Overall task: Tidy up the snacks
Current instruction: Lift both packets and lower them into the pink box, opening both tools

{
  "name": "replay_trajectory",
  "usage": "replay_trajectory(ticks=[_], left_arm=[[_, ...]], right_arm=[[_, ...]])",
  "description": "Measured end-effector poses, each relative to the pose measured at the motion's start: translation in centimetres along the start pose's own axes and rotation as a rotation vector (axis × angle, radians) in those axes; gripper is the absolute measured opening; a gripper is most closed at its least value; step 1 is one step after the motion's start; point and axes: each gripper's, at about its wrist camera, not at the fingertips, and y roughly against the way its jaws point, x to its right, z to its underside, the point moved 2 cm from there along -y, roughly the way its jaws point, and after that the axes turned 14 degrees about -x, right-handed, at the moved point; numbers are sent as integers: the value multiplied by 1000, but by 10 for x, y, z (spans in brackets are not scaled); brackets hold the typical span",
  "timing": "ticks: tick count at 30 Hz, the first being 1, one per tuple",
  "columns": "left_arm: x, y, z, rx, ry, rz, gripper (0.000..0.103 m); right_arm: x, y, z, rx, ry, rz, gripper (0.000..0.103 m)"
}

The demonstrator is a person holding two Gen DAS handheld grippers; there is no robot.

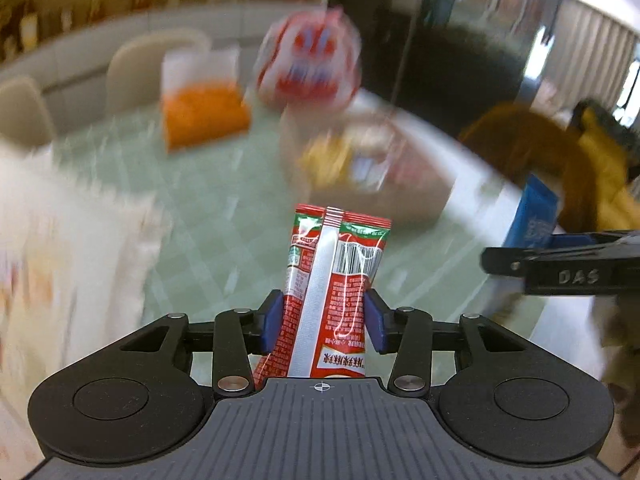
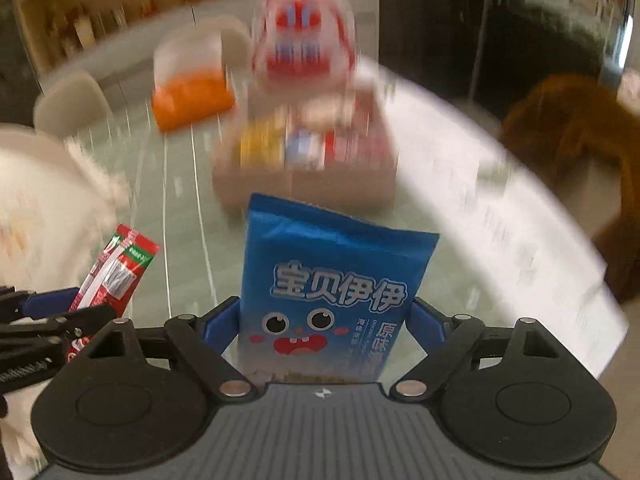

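Note:
My left gripper is shut on a narrow red, green and white snack packet, which stands upright between the blue pads above the table. My right gripper is shut on a blue snack bag with a cartoon face, also held upright. In the right wrist view the red packet and the left gripper show at the lower left. In the left wrist view the blue bag and the right gripper's black finger show at the right. Ahead, blurred, stands a cardboard box holding several snack packets.
A round table with a pale green glass top lies below. On it are an orange and white box, a red and white bag behind the cardboard box, and a white bag at the left. Chairs stand beyond.

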Motion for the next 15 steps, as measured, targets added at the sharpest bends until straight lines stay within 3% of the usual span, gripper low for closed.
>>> replay_trajectory(ticks=[3,7,11,15], left_arm=[[17,25,-50,86,-17,-9,49],[36,34,-99,116,-24,-8,49],[50,24,-132,122,-30,2,49],[40,-11,-171,79,66,84,50]], right_arm=[[15,40,-42,136,33,-3,88],[34,86,-99,261,70,-38,88],[52,106,-146,308,92,-78,88],[67,100,-173,319,108,-63,88]])
